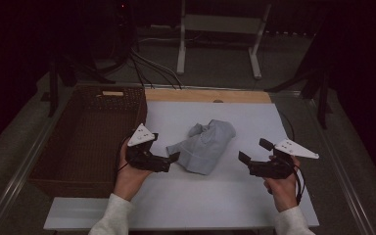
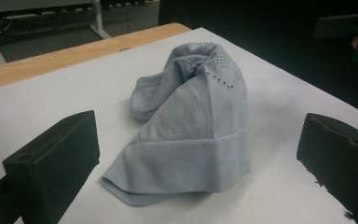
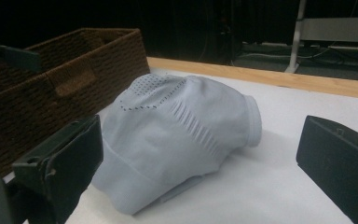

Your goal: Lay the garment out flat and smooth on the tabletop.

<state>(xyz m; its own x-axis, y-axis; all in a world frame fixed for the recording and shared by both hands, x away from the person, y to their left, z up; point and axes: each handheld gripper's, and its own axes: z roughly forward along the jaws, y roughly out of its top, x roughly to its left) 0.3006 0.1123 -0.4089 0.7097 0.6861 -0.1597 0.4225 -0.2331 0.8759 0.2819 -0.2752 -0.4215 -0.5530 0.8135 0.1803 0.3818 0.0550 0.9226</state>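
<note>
A white worktop [image 1: 235, 196] carries the scene, with a strip of bare wood along its far edge and a dark woven basket [image 1: 90, 139] standing at its left side. Near the middle of the worktop lies a crumpled pale grey knit garment [image 1: 205, 144], its ribbed hem toward the person and its bunched, perforated end toward the far edge. Its long axis runs on a diagonal, from the near left to the far right.

The left hand-held gripper [image 1: 174, 157] sits just beside the garment's near-left hem, its jaws spread wide and holding nothing; in the left gripper view the hem [image 2: 186, 163] lies straight ahead between the two black jaws. The right hand-held gripper [image 1: 245, 157] hangs a little way off the garment's right side, jaws likewise wide apart and empty, the cloth [image 3: 177, 135] ahead of it and to its left.

The left gripper is the nearer of the two, and the garment lies to its right and slightly beyond. A short reach forward would likely bring the hem between its jaws, while the right gripper would have to cross open worktop first.
</note>
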